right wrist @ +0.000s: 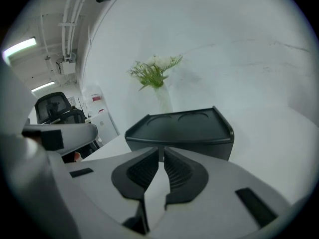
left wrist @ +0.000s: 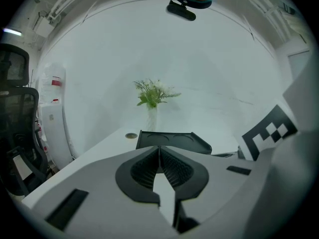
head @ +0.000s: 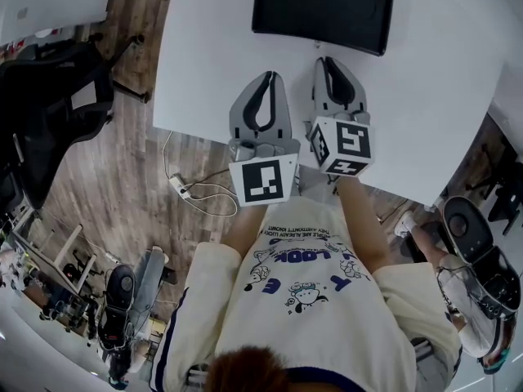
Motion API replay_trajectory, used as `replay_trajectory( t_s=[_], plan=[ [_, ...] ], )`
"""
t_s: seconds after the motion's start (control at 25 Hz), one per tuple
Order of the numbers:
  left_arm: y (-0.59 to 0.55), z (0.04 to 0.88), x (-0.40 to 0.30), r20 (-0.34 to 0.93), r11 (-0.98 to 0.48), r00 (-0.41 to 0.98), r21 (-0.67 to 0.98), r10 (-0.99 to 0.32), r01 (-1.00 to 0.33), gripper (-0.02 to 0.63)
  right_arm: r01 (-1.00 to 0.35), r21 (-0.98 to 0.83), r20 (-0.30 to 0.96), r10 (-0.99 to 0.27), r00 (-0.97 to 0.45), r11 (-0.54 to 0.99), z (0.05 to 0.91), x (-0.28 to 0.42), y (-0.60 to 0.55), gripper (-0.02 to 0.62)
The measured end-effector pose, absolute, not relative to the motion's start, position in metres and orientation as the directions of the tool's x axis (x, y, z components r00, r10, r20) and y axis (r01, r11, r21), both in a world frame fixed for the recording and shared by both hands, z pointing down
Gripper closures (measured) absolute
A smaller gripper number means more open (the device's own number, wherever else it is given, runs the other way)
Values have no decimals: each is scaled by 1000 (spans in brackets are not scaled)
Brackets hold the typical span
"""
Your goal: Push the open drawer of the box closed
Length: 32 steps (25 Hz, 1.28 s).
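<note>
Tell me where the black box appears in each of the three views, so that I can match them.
Head view: black box at top centre, on the white table.
Left gripper view: box at centre, small, just below the vase.
Right gripper view: box at centre, larger, below the vase.
Shared landmark: the white table under the box, in all three views.

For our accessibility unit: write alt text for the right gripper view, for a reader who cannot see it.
A black box sits on a white table just beyond the right gripper, whose empty jaws are closing. A vase of flowers stands behind.
</note>
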<state>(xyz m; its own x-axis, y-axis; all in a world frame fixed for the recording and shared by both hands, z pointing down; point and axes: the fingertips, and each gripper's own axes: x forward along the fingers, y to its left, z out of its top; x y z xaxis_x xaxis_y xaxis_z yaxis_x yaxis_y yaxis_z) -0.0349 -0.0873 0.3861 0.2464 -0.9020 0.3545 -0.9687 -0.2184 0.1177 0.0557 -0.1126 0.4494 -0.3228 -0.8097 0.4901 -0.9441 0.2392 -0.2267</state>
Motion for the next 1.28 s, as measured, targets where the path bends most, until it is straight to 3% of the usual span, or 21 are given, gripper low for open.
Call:
replay_trajectory(
  t_s=[0.72, 1.28],
  plan=[
    [-67, 278, -32, 139, -275, 288, 105, -947, -956, 584, -961, -118, 213, -939, -270, 249, 308, 62, -74, 555],
    [-58, 250, -33, 82, -294, 299, 77, -951, -953, 584, -959, -83, 146, -948, -282, 272, 276, 56, -64, 557]
  ],
)
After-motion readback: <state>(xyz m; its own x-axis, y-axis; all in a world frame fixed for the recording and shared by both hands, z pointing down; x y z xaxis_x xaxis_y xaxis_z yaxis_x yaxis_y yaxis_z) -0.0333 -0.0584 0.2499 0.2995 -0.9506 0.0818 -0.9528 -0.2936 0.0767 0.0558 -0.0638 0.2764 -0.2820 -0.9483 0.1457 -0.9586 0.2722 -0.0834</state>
